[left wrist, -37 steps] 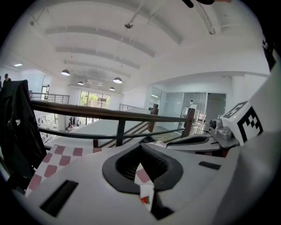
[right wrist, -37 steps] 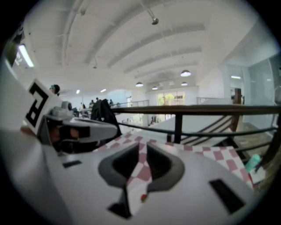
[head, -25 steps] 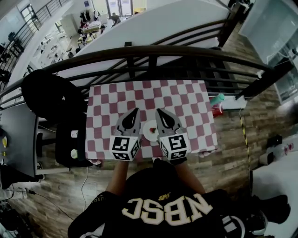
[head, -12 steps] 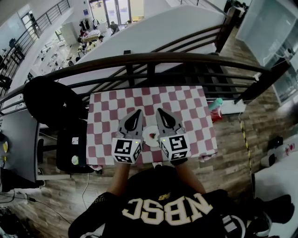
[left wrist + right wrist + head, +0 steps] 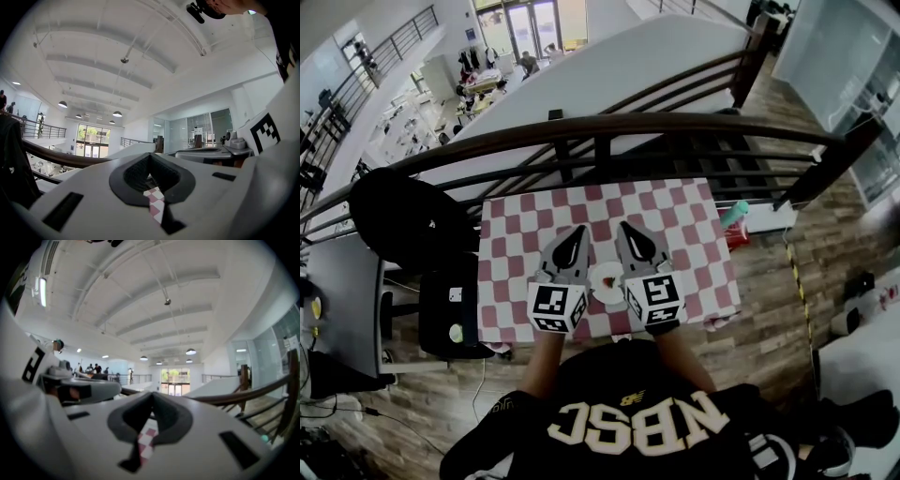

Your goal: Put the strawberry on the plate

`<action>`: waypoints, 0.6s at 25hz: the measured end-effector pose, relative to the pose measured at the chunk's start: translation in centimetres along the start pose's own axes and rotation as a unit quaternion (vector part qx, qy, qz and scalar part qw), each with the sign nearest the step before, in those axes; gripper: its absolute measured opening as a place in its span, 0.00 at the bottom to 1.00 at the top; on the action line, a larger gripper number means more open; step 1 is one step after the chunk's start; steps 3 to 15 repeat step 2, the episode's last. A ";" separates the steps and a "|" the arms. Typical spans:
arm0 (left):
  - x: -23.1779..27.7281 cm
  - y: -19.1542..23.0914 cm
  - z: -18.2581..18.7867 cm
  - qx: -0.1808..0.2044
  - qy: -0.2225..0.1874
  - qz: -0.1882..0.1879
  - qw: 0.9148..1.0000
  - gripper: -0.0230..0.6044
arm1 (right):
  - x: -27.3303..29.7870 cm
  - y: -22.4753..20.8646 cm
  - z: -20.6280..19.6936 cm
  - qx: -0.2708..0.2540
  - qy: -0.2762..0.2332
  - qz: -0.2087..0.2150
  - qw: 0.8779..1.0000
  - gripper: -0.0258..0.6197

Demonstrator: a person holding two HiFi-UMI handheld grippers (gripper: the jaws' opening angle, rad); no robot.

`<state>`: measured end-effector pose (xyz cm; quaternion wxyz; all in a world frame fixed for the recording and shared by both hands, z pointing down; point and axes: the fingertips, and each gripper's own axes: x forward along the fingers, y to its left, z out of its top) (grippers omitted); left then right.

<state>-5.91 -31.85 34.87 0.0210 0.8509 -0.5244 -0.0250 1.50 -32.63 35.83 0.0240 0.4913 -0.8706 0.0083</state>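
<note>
A small white plate (image 5: 598,284) lies on the red-and-white checked table (image 5: 675,220) near its front edge. On it is a red strawberry (image 5: 607,277), small and hard to make out. My left gripper (image 5: 576,232) hovers just left of the plate, shut and holding nothing. On the plate's other side my right gripper (image 5: 629,228) hovers, also shut and with nothing in it. In the left gripper view the left gripper (image 5: 150,157) points out level over the table, as does the right gripper (image 5: 152,397) in its own view. Only a strip of checked cloth shows behind the closed tips.
A black railing (image 5: 609,127) runs along the table's far edge. At the left are a black chair (image 5: 398,211) and a dark stand (image 5: 450,305). A teal bottle (image 5: 734,212) lies on the wooden floor at the right.
The head view has shifted slightly downward. Both grippers stay shut on either side of the plate, with no visible move relative to it.
</note>
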 end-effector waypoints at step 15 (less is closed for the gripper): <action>0.3 -0.2 -0.1 0.001 0.001 -0.001 1.000 0.05 | 0.1 -0.5 -0.1 0.001 0.003 -0.002 1.000 0.07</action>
